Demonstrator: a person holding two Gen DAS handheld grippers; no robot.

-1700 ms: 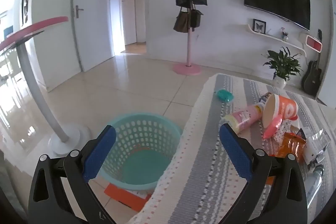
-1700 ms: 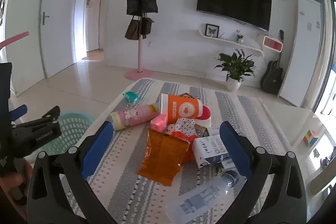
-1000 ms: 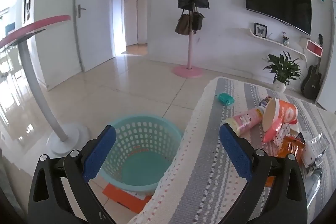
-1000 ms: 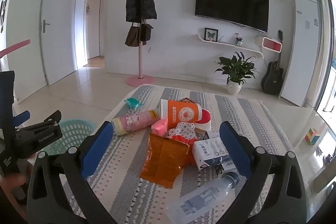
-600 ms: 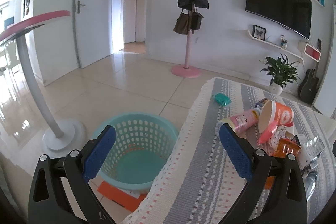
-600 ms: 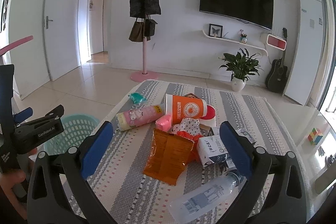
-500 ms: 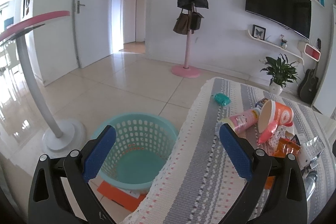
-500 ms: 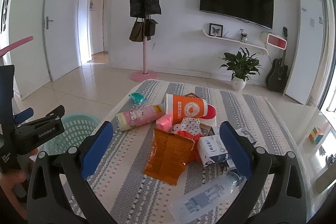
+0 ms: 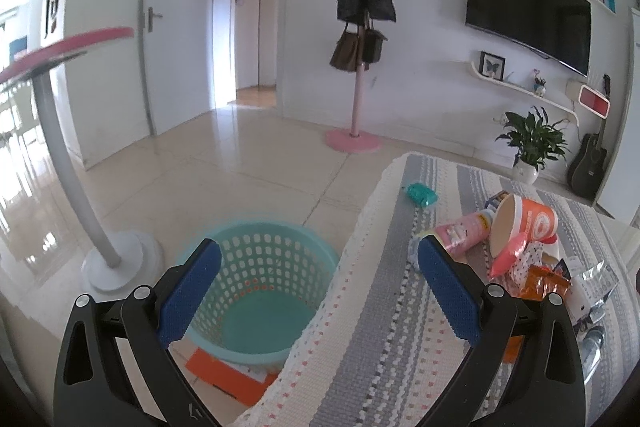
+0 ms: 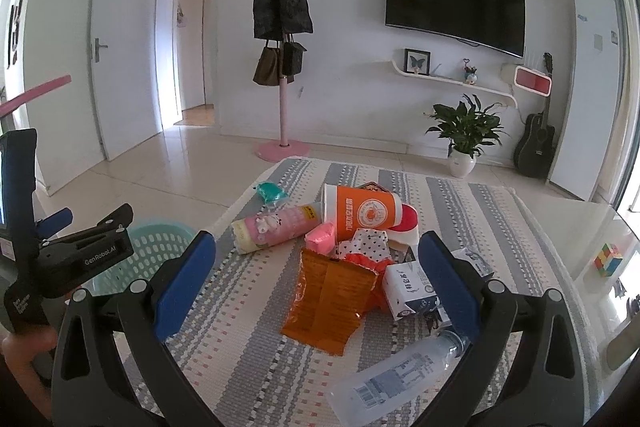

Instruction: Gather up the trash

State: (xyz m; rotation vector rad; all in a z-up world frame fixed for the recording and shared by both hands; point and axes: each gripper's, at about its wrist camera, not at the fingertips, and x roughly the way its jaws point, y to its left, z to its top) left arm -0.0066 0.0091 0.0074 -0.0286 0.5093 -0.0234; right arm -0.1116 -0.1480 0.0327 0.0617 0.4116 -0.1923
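Left gripper (image 9: 316, 291) hung over the near-left edge of the surface (image 9: 360, 355), which was covered by a grey-and-white striped woven cloth; jaws spread wide, nothing between them. Beneath it, on the tiled floor, stood a round turquoise perforated plastic basket (image 9: 260, 291), resting on a flat orange sheet (image 9: 224, 375). Right gripper (image 10: 316, 287) was held above the same surface, jaws likewise spread and empty, facing the litter pile. The trash lay clustered mid-surface: a crumpled orange foil snack bag (image 10: 328, 299) nearest; an orange-and-white paper cup (image 10: 360, 213) on its side behind it; a pink cylindrical tube (image 10: 276, 227) lying to the cup's left; a small pink packet (image 10: 320, 237) touching the cup; a white carton with printed lettering (image 10: 408, 291) to the bag's right; a clear plastic bottle with a label (image 10: 396, 375) lying at the near edge. A small teal wrapper (image 10: 270, 191) sat apart toward the far-left corner. The left gripper showed at the right camera's left border, gripped by a hand (image 10: 28, 351).
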